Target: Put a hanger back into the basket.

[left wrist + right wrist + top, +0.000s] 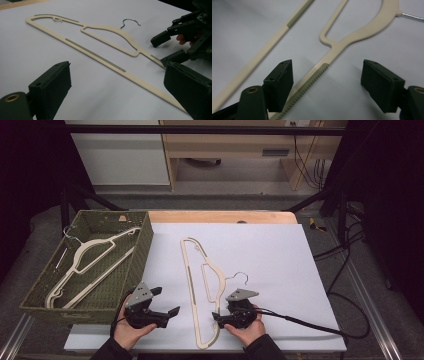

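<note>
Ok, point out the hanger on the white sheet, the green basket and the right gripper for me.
cream hanger (189,270), high view, on its long straight bar.
green basket (146,240), high view, on its right wall.
right gripper (218,316), high view, between its fingertips, beside the hanger's shoulder arm.

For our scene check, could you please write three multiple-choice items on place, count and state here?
1. Where does the basket stand?
A. left of the sheet
B. right of the sheet
C. on the floor

2. How many hangers are in view?
A. one
B. two
C. four

3. How is the right gripper?
A. shut on the hook
B. open, astride the hanger's arm
C. inside the basket

A: the basket sits at the sheet's left edge.
B: one hanger on the sheet, one in the basket.
B: its pads stand clear of the arm.
</note>
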`<action>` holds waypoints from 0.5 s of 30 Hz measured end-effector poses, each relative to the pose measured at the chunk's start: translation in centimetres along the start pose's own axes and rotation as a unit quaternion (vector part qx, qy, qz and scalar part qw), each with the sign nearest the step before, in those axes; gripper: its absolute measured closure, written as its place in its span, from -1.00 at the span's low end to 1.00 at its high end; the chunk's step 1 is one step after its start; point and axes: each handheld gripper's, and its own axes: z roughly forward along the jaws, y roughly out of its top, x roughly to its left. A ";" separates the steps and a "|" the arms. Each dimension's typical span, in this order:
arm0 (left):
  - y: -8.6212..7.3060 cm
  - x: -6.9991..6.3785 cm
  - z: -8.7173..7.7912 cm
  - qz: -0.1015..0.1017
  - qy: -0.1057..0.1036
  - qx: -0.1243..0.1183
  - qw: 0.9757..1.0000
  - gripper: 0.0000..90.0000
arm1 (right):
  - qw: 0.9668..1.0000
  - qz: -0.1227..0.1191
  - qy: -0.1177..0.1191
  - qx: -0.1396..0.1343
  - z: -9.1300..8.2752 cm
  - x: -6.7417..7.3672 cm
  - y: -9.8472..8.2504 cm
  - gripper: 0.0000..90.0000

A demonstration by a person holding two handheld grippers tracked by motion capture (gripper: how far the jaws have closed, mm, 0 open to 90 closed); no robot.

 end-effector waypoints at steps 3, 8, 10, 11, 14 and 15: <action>0.0 0.1 0.0 -0.004 0.000 -0.003 1.000 -0.84 | 0.999 -0.034 -0.020 0.004 0.2 0.4 -0.1 -0.39; -0.1 0.1 -0.1 -0.005 -0.001 -0.004 1.000 -0.84 | 0.999 -0.038 -0.033 0.016 0.0 0.4 0.1 -0.25; -0.1 0.1 -0.1 -0.005 -0.001 -0.003 1.000 -0.84 | 0.998 -0.036 -0.037 0.027 -0.3 0.3 0.2 -0.15; -0.1 0.2 -0.1 -0.006 -0.001 -0.004 1.000 -0.84 | 0.998 -0.040 -0.041 0.033 -0.5 0.1 0.2 -0.11; -0.1 0.2 -0.2 -0.005 -0.001 -0.003 1.000 -0.84 | 0.997 -0.029 -0.042 0.051 -1.0 -0.3 0.3 0.05; -0.1 0.2 -0.2 -0.006 -0.001 -0.003 1.000 -0.84 | 0.997 -0.021 -0.045 0.056 -1.2 -0.5 0.3 0.14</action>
